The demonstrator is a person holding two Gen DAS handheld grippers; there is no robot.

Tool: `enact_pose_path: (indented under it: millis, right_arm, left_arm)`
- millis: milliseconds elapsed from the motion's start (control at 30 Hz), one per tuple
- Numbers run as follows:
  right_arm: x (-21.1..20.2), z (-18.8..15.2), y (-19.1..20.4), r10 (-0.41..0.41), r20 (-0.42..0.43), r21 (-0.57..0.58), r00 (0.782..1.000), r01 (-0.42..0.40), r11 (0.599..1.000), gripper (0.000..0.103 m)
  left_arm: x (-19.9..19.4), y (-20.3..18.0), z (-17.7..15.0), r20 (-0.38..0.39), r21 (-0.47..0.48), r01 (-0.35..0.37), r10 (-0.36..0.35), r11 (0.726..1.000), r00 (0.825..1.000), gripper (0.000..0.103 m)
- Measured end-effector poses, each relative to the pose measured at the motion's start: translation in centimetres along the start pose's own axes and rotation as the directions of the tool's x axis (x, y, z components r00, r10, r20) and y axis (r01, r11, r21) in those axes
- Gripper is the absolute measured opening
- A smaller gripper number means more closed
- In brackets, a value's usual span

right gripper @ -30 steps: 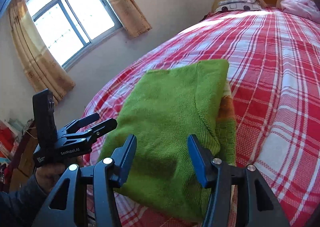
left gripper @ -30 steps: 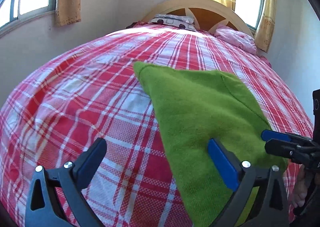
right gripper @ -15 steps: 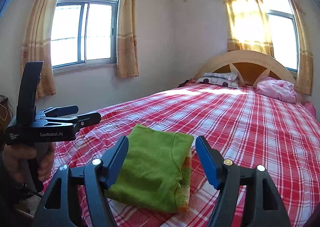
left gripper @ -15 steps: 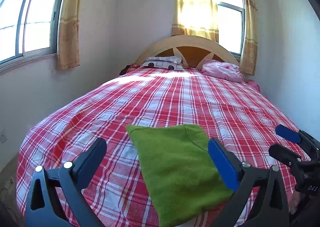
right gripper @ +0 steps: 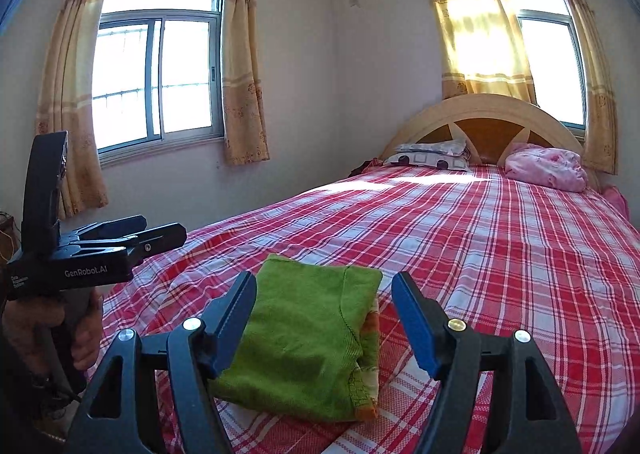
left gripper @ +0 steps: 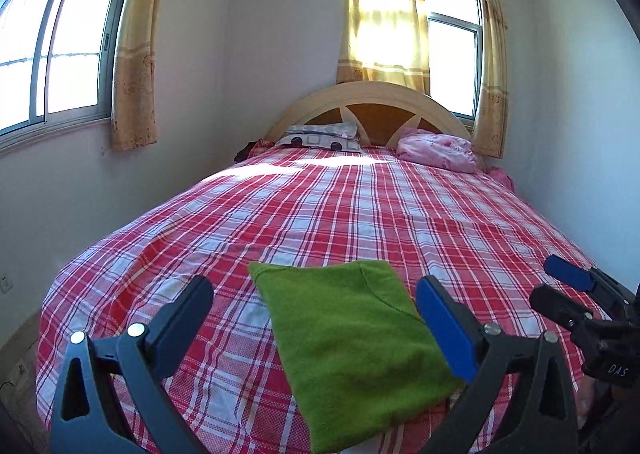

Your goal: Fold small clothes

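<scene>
A folded green garment (left gripper: 352, 334) lies flat near the foot of the bed, with an orange and yellow edge showing on its right side (right gripper: 370, 334). My left gripper (left gripper: 314, 290) hovers above and short of it, open, with nothing between its blue pads. In the right wrist view that same gripper (right gripper: 164, 228) sits off to the left, held by a hand (right gripper: 84, 334). My right gripper (right gripper: 324, 286) also hangs open over the near end of the garment (right gripper: 304, 334) without touching it; the left wrist view shows it (left gripper: 550, 280) at the far right.
The bed carries a red plaid sheet (left gripper: 360, 213). A patterned pillow (left gripper: 320, 135) and a pink bundle (left gripper: 440, 149) lie against the wooden headboard (left gripper: 368, 101). A wall with a curtained window (right gripper: 160, 77) runs close along the bed's left side.
Both grippers have lifted and drawn back from the garment, tipping up so the room shows. The right jaws have spread wider. The garment has stayed in place.
</scene>
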State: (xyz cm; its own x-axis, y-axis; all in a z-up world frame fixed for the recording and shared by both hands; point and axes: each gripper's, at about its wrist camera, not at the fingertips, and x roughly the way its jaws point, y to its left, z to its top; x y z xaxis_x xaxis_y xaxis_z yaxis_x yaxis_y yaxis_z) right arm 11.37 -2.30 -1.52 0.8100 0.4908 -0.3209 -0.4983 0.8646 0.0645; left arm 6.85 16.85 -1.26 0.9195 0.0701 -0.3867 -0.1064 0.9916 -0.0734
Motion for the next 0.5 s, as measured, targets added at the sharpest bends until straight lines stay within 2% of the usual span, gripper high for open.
enact_pose_path:
  millis: [500]
  right_arm:
    - [-0.08, -0.02, -0.02, 0.006, -0.006, 0.005, 1.000, -0.006, 1.000, 0.071]
  left_arm:
    - [-0.40, -0.53, 0.01, 0.002, 0.008, 0.004, -0.004, 1.000, 1.000, 0.103]
